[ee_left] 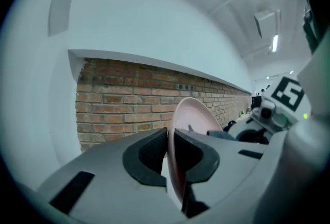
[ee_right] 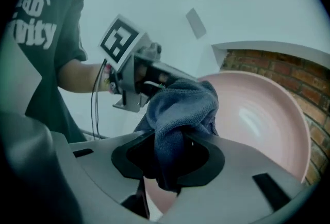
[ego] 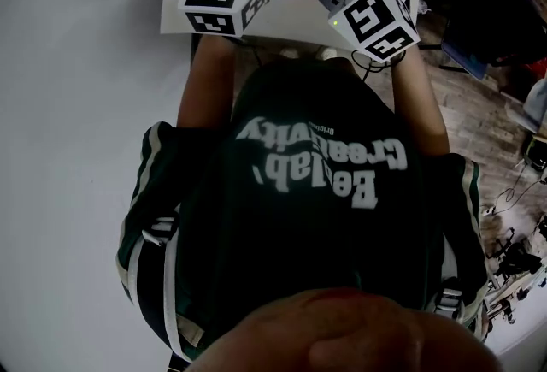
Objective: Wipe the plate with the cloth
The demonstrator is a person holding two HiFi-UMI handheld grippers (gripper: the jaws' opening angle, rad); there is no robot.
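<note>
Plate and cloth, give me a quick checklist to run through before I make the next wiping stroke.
1. Left gripper holds the plate: jaws shut on its rim, plate upright and edge-on. Ok.
2. Right gripper holds the cloth: jaws shut on it, with the bunch standing above them. Ok.
3. Plate's hollow face turned toward the cloth: ok.
4. Cloth pressing on the plate: it overlaps the face, but contact is unclear. Cannot tell.
5. Dirt left on the plate: only a sheen shows. Cannot tell.
</note>
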